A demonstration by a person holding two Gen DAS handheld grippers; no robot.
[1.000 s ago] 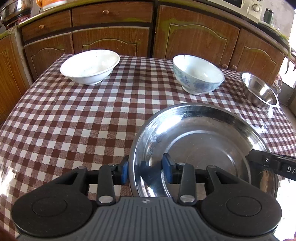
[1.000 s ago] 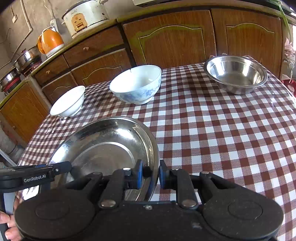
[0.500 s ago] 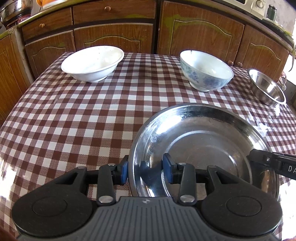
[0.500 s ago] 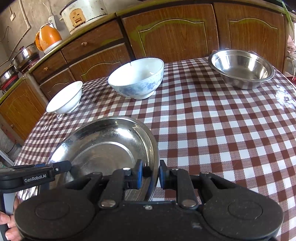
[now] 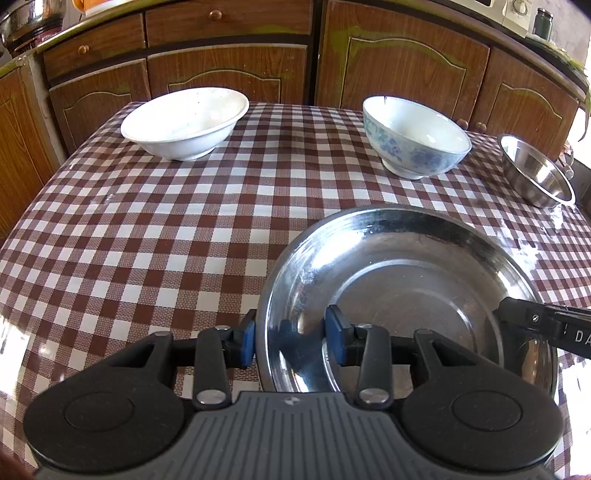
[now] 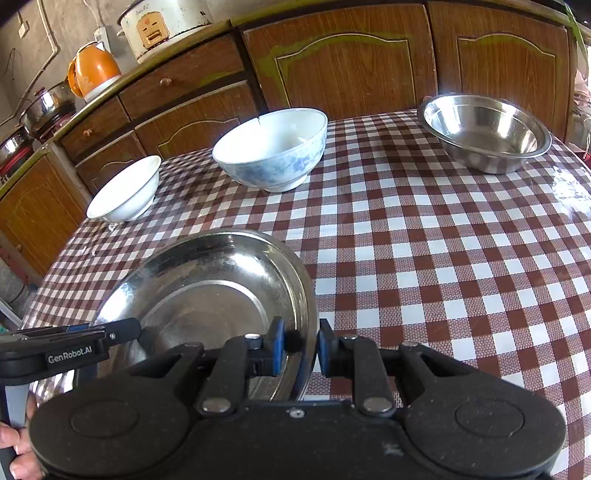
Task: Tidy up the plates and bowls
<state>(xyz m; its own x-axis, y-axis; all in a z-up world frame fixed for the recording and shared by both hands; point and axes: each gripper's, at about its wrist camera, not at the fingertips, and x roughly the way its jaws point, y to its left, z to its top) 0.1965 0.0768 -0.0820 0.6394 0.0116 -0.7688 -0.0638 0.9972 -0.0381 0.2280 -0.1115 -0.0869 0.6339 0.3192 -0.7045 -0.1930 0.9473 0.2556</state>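
Observation:
A wide steel plate (image 5: pixel 399 288) (image 6: pixel 207 295) is held just over the checked tablecloth (image 5: pixel 147 240) near its front edge. My right gripper (image 6: pixel 301 347) is shut on the plate's right rim. My left gripper (image 5: pixel 291 341) straddles the left rim. Its outer pad sits against the rim, and its inner pad stands off the plate's sloping wall. Further back stand a white bowl (image 5: pixel 184 122) (image 6: pixel 125 192), a blue-patterned bowl (image 5: pixel 413 144) (image 6: pixel 273 155) and a steel bowl (image 5: pixel 535 173) (image 6: pixel 484 133), all apart from each other.
Brown wooden cabinets (image 5: pixel 236 70) run behind the table. On their counter stand an orange kettle (image 6: pixel 92 74), a rice cooker (image 6: pixel 162 26) and pots (image 6: pixel 44 107). A hand (image 6: pixel 14 450) shows at the lower left of the right wrist view.
Both grippers and the plate have shifted slightly together over the table, so the bowls sit a little further right in the left wrist view. The jaws look the same.

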